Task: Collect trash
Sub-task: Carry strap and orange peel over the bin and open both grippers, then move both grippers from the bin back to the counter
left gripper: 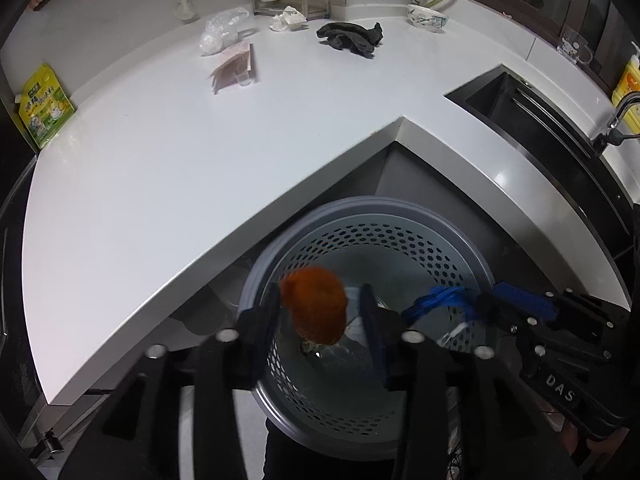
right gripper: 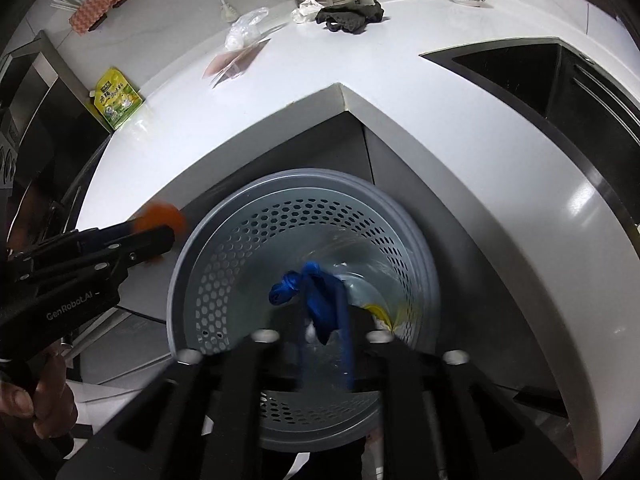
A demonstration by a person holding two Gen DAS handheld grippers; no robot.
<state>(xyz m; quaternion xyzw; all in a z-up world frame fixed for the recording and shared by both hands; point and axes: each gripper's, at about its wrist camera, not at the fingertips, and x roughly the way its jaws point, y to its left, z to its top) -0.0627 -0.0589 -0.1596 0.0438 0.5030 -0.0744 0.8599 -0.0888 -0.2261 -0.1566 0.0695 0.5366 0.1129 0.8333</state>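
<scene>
1. Even, cool indoor light; soft glare streak on the white countertop [right gripper: 576, 200] at right.
2. Strong fisheye curvature; dark vignette at corners.
3. Orange object [left gripper: 314, 306] motion-blurred; near gripper bodies out of focus.

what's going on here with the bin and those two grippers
A person is clearing trash from a kitchen counter into a grey perforated bin on the floor below its corner. The left hand-held gripper is open over the bin with an orange peel blurred between its fingers, apparently dropping. The right hand-held gripper holds a crumpled blue bag over the bin. A tissue, a plastic bag and a pink wrapper are on the counter.
</scene>
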